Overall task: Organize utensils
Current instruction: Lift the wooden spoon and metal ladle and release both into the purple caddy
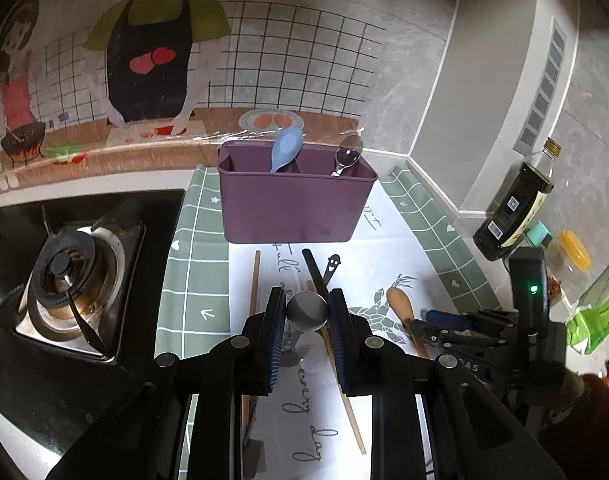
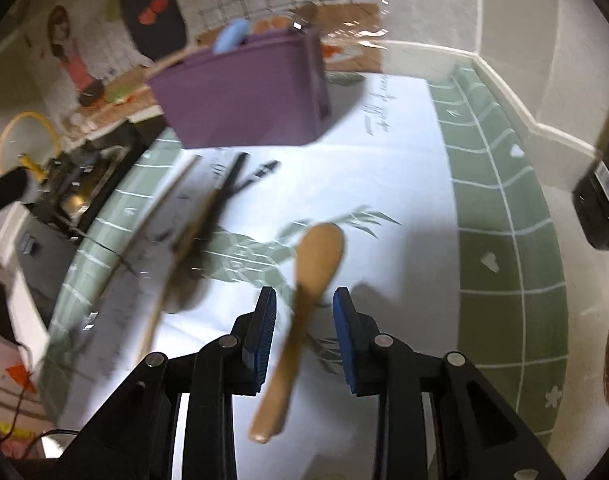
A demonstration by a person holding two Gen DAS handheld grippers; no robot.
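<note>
A purple utensil box (image 1: 296,196) stands at the back of the mat and holds a blue spoon (image 1: 286,148) and a metal spoon (image 1: 346,155). My left gripper (image 1: 307,312) is shut on a steel spoon (image 1: 307,313), pads against its bowl. Chopsticks (image 1: 255,280) and a black utensil (image 1: 315,272) lie on the mat below. My right gripper (image 2: 304,310) is open with its fingers either side of a wooden spoon (image 2: 310,276) lying on the mat; it also shows in the left wrist view (image 1: 402,308). The box shows blurred in the right wrist view (image 2: 244,96).
A gas burner (image 1: 70,276) is set in the counter left of the mat (image 1: 192,276). A dark sauce bottle (image 1: 516,208) and jars (image 1: 572,256) stand at the right by the wall. A green bag (image 1: 596,316) lies at the far right.
</note>
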